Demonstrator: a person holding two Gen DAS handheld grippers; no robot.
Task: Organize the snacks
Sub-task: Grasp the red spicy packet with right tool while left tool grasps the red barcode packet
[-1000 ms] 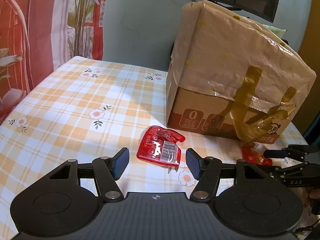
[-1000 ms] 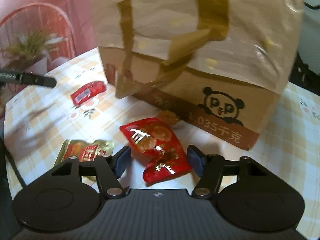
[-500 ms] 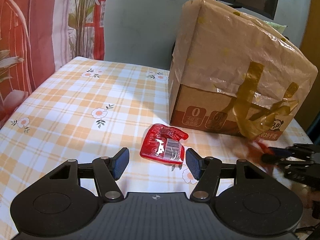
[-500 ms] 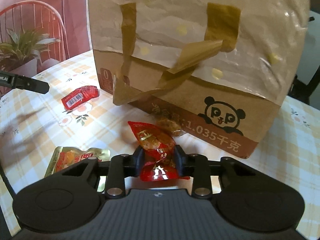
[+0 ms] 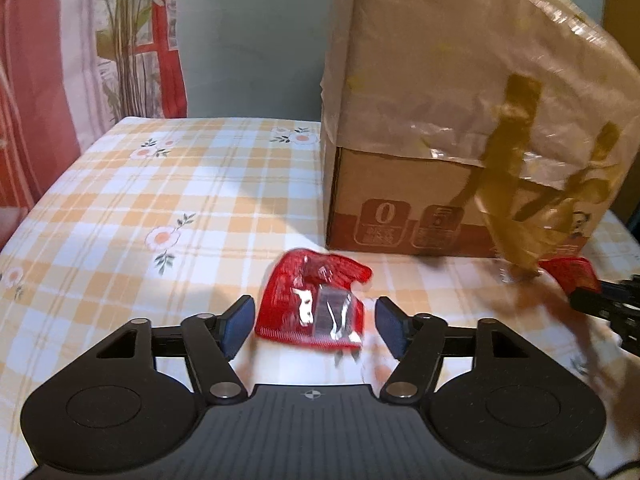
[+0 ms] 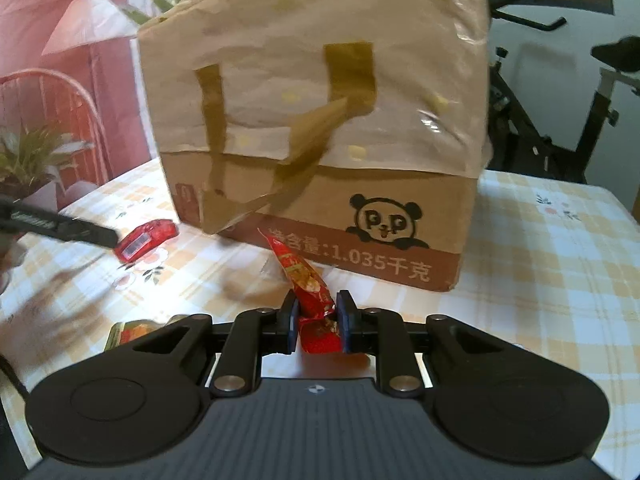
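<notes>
A red snack packet with a white barcode (image 5: 314,300) lies flat on the checked tablecloth (image 5: 160,208). My left gripper (image 5: 312,326) straddles its near end, jaws opening and clear of the wrapper on both sides. In the right wrist view my right gripper (image 6: 318,324) is shut on a second red snack packet (image 6: 308,284), which sticks up out of the jaws towards the cardboard box (image 6: 328,216). The barcode packet (image 6: 146,240) shows there too, with a left finger (image 6: 60,226) beside it. From the left wrist view, the held packet (image 5: 570,274) is at the right edge.
A tall cardboard box with a panda print, draped in a beige bag with olive handles (image 5: 460,120), stands at the back of the table. A gold and red packet (image 6: 136,330) lies by my right gripper's left finger. An exercise bike (image 6: 560,92) stands beyond the table.
My right gripper closed on the red packet and raised it on end. My left gripper moved forward until the barcode packet lay between its jaws, which widened a little.
</notes>
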